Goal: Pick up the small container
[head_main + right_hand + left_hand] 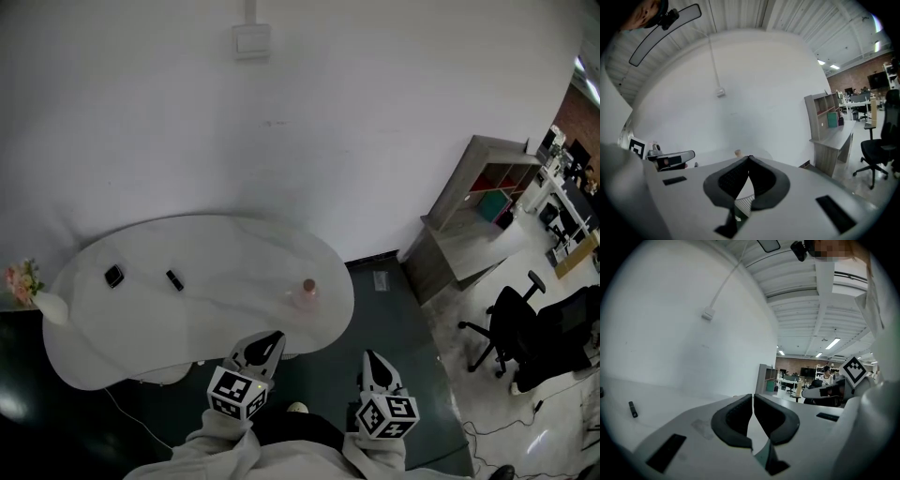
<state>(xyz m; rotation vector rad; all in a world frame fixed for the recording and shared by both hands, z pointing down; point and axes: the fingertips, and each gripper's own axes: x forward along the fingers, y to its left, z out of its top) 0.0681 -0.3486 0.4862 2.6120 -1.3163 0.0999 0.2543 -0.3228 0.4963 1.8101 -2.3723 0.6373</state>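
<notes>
- Your sleeves [217, 452] sit at the bottom of the head view, with both grippers held low, side by side, off the near edge of the table [141, 328].
- Left gripper [266, 343]: jaws closed. In its own view the pads [738, 414] meet at the tips with only a thin slit lower down. Nothing is between them.
- Right gripper [372, 359]: jaws closed too. In its own view the tips touch and nothing is gripped.
- Container [307, 292]: small pinkish bottle with a tan cap, upright on the table near its right end.
- From the left gripper, it's just ahead and a bit to the right, not touching.
- From the right gripper, it's ahead and to the left. In that gripper's view only the cap [738, 153] shows, just left of the jaw tips.
- Two black items [113, 276] [174, 279] lie further out, ahead and left of the left gripper and well apart from the container. One shows in the left gripper view at far left [632, 408].
- Flowers [21, 278] are at the table's far left end.
- Shelf unit [480, 202] stands against the wall [356, 122], ahead and right of the right gripper. Chairs [511, 328] are further right.
</notes>
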